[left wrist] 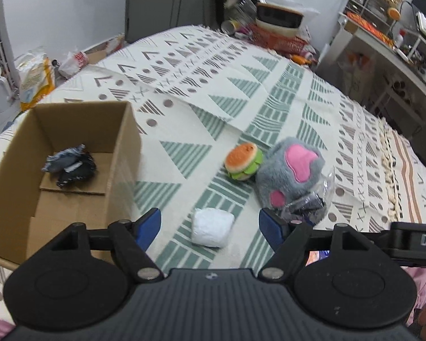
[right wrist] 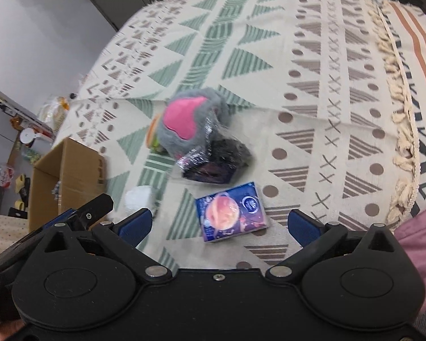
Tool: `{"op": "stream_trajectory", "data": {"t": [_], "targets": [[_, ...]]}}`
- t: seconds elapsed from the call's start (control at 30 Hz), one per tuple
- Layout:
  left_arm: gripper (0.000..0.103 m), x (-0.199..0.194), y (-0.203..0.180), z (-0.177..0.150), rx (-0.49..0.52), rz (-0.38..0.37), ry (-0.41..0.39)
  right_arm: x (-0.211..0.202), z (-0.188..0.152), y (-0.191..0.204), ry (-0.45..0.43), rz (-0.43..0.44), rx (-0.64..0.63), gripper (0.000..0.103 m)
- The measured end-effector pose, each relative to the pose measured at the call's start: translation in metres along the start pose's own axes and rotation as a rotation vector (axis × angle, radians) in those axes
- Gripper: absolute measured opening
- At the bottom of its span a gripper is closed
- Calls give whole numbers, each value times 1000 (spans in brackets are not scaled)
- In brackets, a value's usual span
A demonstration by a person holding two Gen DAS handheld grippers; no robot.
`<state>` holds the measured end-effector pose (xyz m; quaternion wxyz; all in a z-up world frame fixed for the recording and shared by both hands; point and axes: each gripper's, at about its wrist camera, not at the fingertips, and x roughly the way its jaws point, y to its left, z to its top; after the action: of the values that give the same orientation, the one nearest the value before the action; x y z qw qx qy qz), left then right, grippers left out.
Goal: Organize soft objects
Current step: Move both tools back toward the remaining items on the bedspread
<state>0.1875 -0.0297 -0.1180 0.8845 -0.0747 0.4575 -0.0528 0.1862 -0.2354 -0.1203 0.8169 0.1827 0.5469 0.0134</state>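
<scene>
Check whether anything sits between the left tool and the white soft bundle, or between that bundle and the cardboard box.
Nothing visible does. The left tool is open with the white bundle lying on bare blanket between its fingers. The cardboard box stands open-topped to its left, with only patterned blanket between them.

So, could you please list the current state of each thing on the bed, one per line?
Cardboard box: open, a dark bundle inside.
Left gripper: open, empty.
Right gripper: open, empty.
White pack: lying loose between the left fingers.
Burger plush: touching the grey paw plush.
Blue packet: lying flat.
</scene>
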Motion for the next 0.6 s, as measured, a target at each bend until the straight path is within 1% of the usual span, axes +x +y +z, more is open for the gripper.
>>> {"op": "stream_trajectory", "data": {"t": [0.03, 0.13, 0.27, 0.37, 0.5, 0.6], "targets": [[75, 4, -2, -1, 1, -3, 6, 4, 0, -1, 10, 4, 6, 103], [81, 16, -7, -4, 3, 1, 34, 15, 1, -4, 33, 13, 17, 103], [81, 32, -10, -7, 4, 14, 78, 27, 3, -7, 55, -6, 35, 103], [81, 43, -11, -8, -2, 21, 112, 35, 5, -11, 69, -5, 49, 103], [81, 57, -9, -10, -5, 43, 141, 42, 8, -15, 86, -3, 58, 103], [81, 65, -6, -11, -25, 57, 152, 49, 9, -14, 102, 3, 51, 103]]}}
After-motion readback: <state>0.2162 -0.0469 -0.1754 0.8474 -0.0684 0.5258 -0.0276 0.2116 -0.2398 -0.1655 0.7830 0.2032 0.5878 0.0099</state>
